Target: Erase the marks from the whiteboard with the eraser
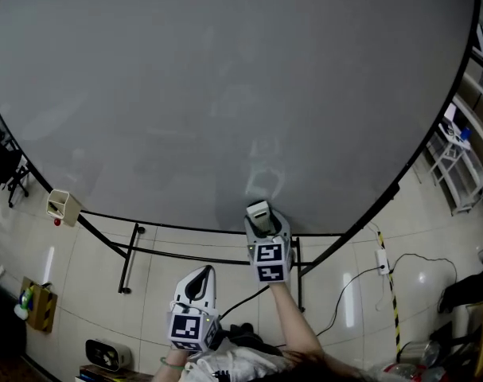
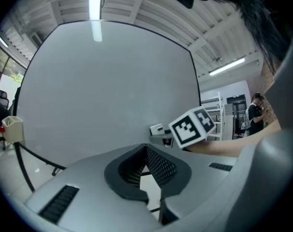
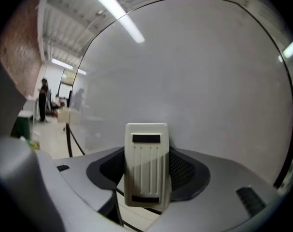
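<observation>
Whiteboard [image 1: 225, 94] fills most of the head view, a large pale grey sheet with a thin dark rim, carried on a black stand [image 1: 131, 253] over a tiled floor [image 1: 90, 277]. Faint pale smears [image 1: 263, 169] show on its lower middle.

The right tool [image 1: 259, 218] is raised at the board's lower edge, just below those smears. Its jaws are clamped on the eraser [image 1: 258, 210], a cream block with ribbed lines and two dark bars. In the right gripper view the eraser stands upright between the dark pads, its far end toward the board. Whether it touches the surface cannot be told.

The left tool [image 1: 197, 281] hangs lower, close to the person's body and well apart from the board. In the left gripper view its pads meet at the tips, with nothing between them and only floor showing through the slit behind.

A small cream box [image 1: 64, 205] is fixed at the board's left edge. A white rack [image 1: 464, 165] stands at the right.
</observation>
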Demonstrator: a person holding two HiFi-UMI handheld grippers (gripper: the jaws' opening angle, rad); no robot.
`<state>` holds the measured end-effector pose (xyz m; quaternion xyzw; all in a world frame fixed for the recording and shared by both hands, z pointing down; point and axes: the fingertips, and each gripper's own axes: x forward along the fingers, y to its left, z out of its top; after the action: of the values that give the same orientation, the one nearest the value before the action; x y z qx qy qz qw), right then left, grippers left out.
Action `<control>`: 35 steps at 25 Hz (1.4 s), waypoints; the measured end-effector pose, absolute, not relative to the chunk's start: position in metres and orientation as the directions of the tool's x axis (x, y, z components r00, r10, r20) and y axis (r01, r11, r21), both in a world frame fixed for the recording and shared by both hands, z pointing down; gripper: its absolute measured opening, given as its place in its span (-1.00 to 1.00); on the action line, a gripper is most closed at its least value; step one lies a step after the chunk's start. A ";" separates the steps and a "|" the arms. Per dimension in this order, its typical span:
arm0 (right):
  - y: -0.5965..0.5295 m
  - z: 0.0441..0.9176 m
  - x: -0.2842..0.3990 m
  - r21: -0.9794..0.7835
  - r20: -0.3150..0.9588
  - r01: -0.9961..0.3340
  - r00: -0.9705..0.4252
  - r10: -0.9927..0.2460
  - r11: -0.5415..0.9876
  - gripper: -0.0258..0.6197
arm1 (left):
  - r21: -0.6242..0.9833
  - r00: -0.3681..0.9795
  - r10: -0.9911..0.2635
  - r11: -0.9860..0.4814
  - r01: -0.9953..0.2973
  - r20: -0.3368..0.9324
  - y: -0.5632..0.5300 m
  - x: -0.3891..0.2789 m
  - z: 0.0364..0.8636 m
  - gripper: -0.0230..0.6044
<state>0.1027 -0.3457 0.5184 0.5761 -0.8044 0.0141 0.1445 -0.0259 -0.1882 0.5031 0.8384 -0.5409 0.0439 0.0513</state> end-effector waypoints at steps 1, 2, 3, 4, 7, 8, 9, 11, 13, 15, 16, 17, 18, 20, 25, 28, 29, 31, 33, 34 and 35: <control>-0.340 0.510 0.103 0.049 0.224 -0.935 -0.332 -0.916 0.351 -0.07 | 0.044 0.399 -0.907 -0.396 -0.917 0.137 -0.183 -0.034 0.504 -0.92; -0.332 0.502 0.103 -0.036 0.195 -0.931 -0.364 -0.911 0.364 -0.06 | 0.050 0.386 -0.912 -0.383 -0.923 0.141 -0.178 -0.042 0.504 -0.92; -0.323 0.493 0.100 -0.103 0.164 -0.921 -0.389 -0.906 0.376 -0.06 | 0.053 0.372 -0.918 -0.368 -0.928 0.141 -0.172 -0.052 0.504 -0.92; -0.311 0.484 0.095 -0.151 0.136 -0.909 -0.409 -0.902 0.389 -0.06 | 0.054 0.357 -0.924 -0.353 -0.934 0.138 -0.167 -0.063 0.505 -0.92; -0.266 0.466 0.067 -0.194 0.095 -0.887 -0.441 -0.892 0.418 -0.06 | 0.064 0.329 -0.935 -0.324 -0.944 0.135 -0.148 -0.095 0.508 -0.92; -0.250 0.464 0.057 -0.191 0.093 -0.888 -0.441 -0.892 0.419 -0.06 | 0.067 0.332 -0.933 -0.326 -0.943 0.138 -0.141 -0.104 0.507 -0.92; -0.233 0.463 0.047 -0.183 0.094 -0.892 -0.435 -0.895 0.414 -0.06 | 0.068 0.340 -0.930 -0.334 -0.940 0.138 -0.135 -0.112 0.505 -0.92; -0.200 0.466 0.023 -0.161 0.101 -0.903 -0.417 -0.903 0.399 -0.06 | 0.073 0.363 -0.924 -0.356 -0.932 0.118 -0.121 -0.130 0.498 -0.92; -0.165 0.474 -0.007 -0.144 0.107 -0.911 -0.402 -0.909 0.386 -0.06 | 0.078 0.391 -0.915 -0.385 -0.920 0.096 -0.099 -0.154 0.492 -0.92; -0.127 0.486 -0.031 -0.145 0.115 -0.925 -0.367 -0.923 0.350 -0.06 | 0.059 0.420 -0.902 -0.416 -0.908 0.100 -0.067 -0.184 0.494 -0.92; -0.108 0.492 -0.039 -0.156 0.118 -0.934 -0.341 -0.933 0.321 -0.06 | 0.042 0.431 -0.896 -0.429 -0.902 0.109 -0.051 -0.198 0.497 -0.92; -0.091 0.496 -0.044 -0.173 0.121 -0.941 -0.313 -0.942 0.291 -0.06 | 0.036 0.436 -0.892 -0.435 -0.900 0.119 -0.038 -0.211 0.500 -0.92; -0.075 0.500 -0.050 -0.194 0.127 -0.945 -0.290 -0.949 0.262 -0.06 | 0.040 0.438 -0.890 -0.436 -0.899 0.128 -0.027 -0.223 0.501 -0.92; -0.047 0.506 -0.069 -0.232 0.146 -0.945 -0.268 -0.952 0.231 -0.06 | 0.067 0.446 -0.884 -0.440 -0.895 0.139 -0.011 -0.245 0.501 -0.92; 0.009 0.497 -0.103 -0.195 0.154 -0.949 -0.281 -0.947 0.250 -0.06 | 0.089 0.512 -0.850 -0.505 -0.859 0.125 0.019 -0.255 0.498 -0.92; 0.023 0.497 -0.104 -0.167 0.169 -0.953 -0.280 -0.945 0.253 -0.06 | 0.077 0.514 -0.849 -0.509 -0.858 0.117 0.026 -0.249 0.501 -0.92; 0.025 0.498 -0.104 -0.164 0.170 -0.955 -0.275 -0.946 0.248 -0.06 | 0.074 0.516 -0.849 -0.511 -0.857 0.115 0.028 -0.247 0.500 -0.92; 0.026 0.501 -0.107 -0.175 0.171 -0.956 -0.263 -0.950 0.234 -0.07 | 0.070 0.514 -0.850 -0.509 -0.858 0.117 0.029 -0.247 0.496 -0.92; 0.028 0.502 -0.109 -0.187 0.166 -0.957 -0.253 -0.953 0.221 -0.07 | 0.058 0.507 -0.854 -0.504 -0.862 0.118 0.029 -0.250 0.496 -0.92; 0.028 0.503 -0.108 -0.186 0.163 -0.958 -0.248 -0.955 0.217 -0.07 | 0.057 0.502 -0.857 -0.499 -0.865 0.114 0.028 -0.250 0.497 -0.92; 0.028 0.504 -0.107 -0.184 0.163 -0.959 -0.245 -0.956 0.214 -0.07 | 0.058 0.496 -0.861 -0.493 -0.868 0.111 0.028 -0.249 0.496 -0.92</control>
<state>-0.1067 0.0282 0.5043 0.6145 -0.7791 0.1236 0.0073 -0.2494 0.0280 0.4963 0.8633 -0.5007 0.0333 0.0530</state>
